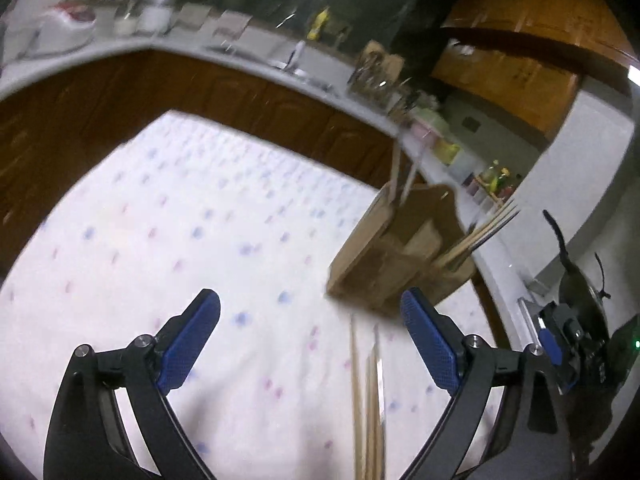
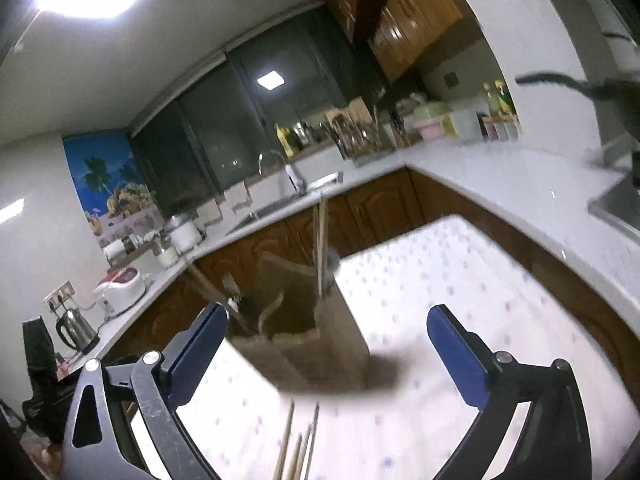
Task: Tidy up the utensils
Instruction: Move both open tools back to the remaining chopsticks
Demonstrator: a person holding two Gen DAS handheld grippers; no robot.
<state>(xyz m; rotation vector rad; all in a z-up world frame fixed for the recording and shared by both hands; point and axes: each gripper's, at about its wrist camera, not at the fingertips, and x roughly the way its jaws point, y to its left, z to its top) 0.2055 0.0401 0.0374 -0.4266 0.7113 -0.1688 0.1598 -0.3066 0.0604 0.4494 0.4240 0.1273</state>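
Observation:
A brown cardboard utensil holder [image 1: 400, 252] stands on the dotted white tablecloth [image 1: 180, 220]. Wooden chopsticks [image 1: 480, 236] and other sticks stand in its compartments. Loose wooden chopsticks [image 1: 368, 400] lie on the cloth between my left gripper's open, empty fingers [image 1: 310, 324]. In the right wrist view the holder [image 2: 308, 320] stands ahead, with chopsticks [image 2: 321, 240] and a fork [image 2: 232, 284] upright in it. Loose chopsticks [image 2: 298, 448] lie below my open, empty right gripper [image 2: 328, 328]. The right gripper also shows at the right edge of the left wrist view [image 1: 560, 344].
A white counter [image 2: 500, 176] runs around the table with brown cabinets [image 2: 384, 204] under it. On it are a sink with tap [image 2: 292, 180], a dish rack [image 2: 360, 136], bottles, a rice cooker [image 2: 120, 284] and a kettle [image 2: 76, 328].

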